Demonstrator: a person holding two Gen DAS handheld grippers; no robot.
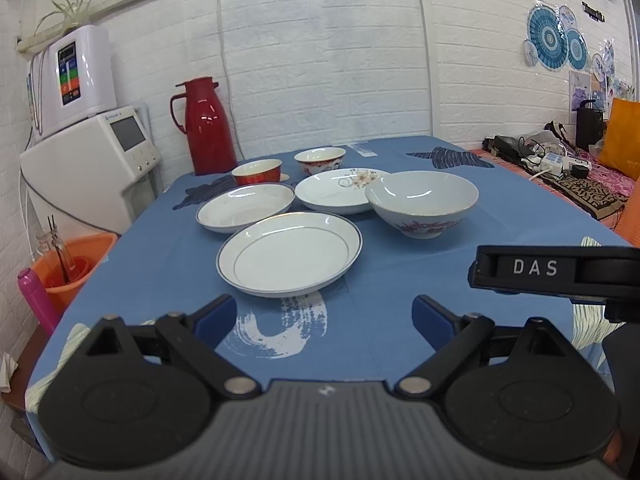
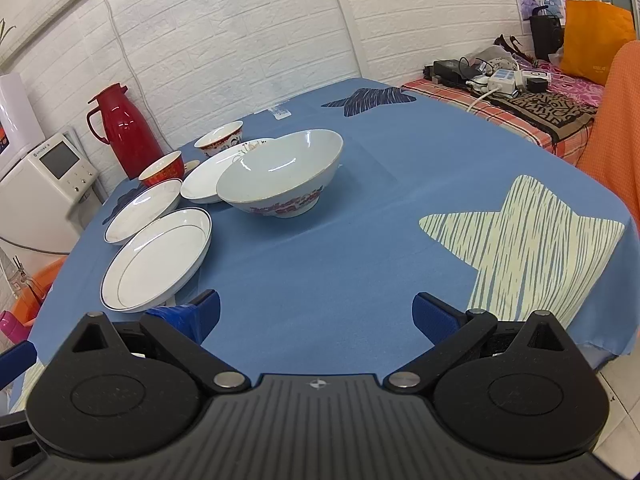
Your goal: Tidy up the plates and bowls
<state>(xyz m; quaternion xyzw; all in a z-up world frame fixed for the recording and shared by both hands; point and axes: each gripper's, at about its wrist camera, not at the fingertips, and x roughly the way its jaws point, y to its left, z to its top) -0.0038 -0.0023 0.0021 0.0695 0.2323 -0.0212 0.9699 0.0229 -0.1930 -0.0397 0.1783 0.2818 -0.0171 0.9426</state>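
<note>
Plates [image 1: 289, 254] and bowls [image 1: 422, 200] sit upright, openings upward, on the worktop [image 2: 360, 240]. Left claw [image 1: 324, 316] and right claw [image 2: 316, 312] are spread apart, empty.

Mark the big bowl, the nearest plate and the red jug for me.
Big bowl [image 2: 280, 168]: right wrist view, inner wall.
Nearest plate [image 1: 289, 254]: left wrist view, flat centre.
Red jug [image 1: 206, 132]: left wrist view, body.

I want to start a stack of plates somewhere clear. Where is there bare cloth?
Bare cloth lies right of the large bowl, toward the striped star print, and near both open grippers. It is crowded on the left: the rimmed plate, second plate, floral plate and two small bowls cluster together.
</note>
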